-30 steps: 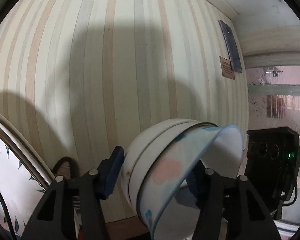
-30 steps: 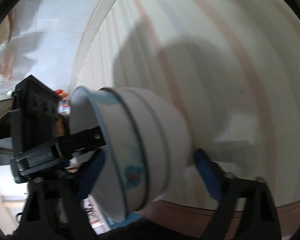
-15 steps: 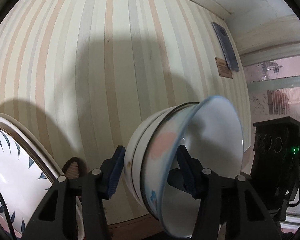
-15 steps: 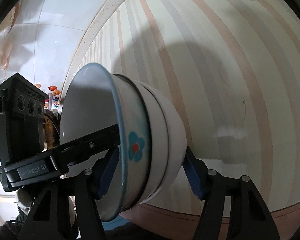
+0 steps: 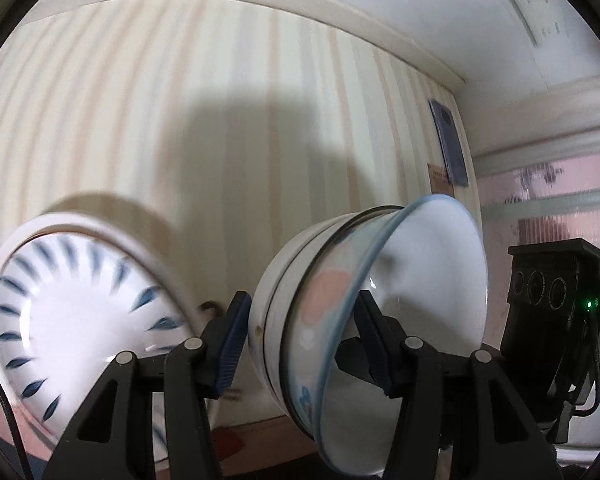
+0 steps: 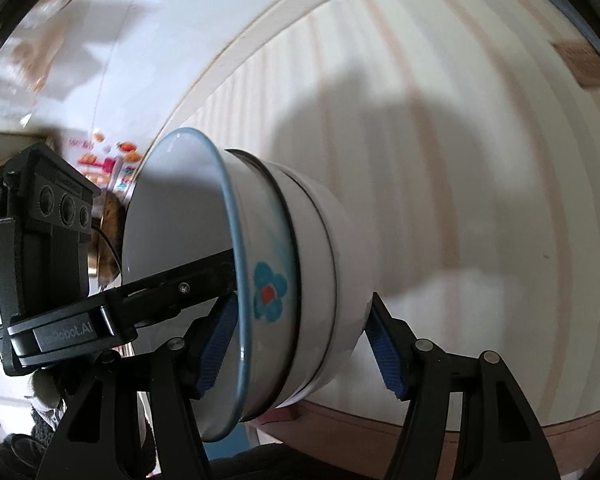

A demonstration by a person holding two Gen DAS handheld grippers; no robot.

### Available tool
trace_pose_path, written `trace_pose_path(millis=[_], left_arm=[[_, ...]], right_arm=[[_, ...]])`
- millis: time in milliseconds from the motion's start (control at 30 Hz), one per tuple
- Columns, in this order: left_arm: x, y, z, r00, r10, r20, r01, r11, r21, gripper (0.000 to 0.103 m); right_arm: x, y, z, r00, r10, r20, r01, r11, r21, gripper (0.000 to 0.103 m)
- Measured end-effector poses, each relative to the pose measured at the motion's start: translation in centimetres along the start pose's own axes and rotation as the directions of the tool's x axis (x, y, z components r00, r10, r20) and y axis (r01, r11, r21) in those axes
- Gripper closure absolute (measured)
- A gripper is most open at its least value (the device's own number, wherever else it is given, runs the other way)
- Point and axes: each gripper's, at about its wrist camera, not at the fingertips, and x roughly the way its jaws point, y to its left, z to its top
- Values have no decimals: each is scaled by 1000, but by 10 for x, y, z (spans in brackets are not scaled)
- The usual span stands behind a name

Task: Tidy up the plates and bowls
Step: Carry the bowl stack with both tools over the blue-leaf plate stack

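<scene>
A stack of nested white bowls [image 5: 340, 320], the inner one blue-rimmed with a flower print, is held on its side in the air. My left gripper [image 5: 304, 336] is shut on the stack: one pad on the base side, one inside the bowl. My right gripper [image 6: 300, 344] also spans the bowl stack [image 6: 292, 280], its left pad inside the rim, its right pad at the base. Whether the right pads press on it is unclear. A white plate with blue leaf marks [image 5: 80, 320] stands tilted at the left.
A striped cream wall [image 5: 220, 120] fills the background. The other gripper's black camera block [image 5: 556, 312] sits at the right, and the left gripper's block shows in the right wrist view [image 6: 44, 232]. A frosted window [image 5: 560, 200] is at the far right.
Both grippers tilted upward with the bowl stack; the ceiling edge came into view. The leaf-pattern plate now shows far more fully at the left.
</scene>
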Motion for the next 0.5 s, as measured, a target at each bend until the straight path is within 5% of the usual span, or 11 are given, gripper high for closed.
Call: trace_pose_path(millis=[500], left_arm=[[-72, 125, -40, 987, 77, 143, -32, 956, -290, 52]], right_arm=[[99, 110, -14, 977, 37, -208, -82, 974, -210, 37]])
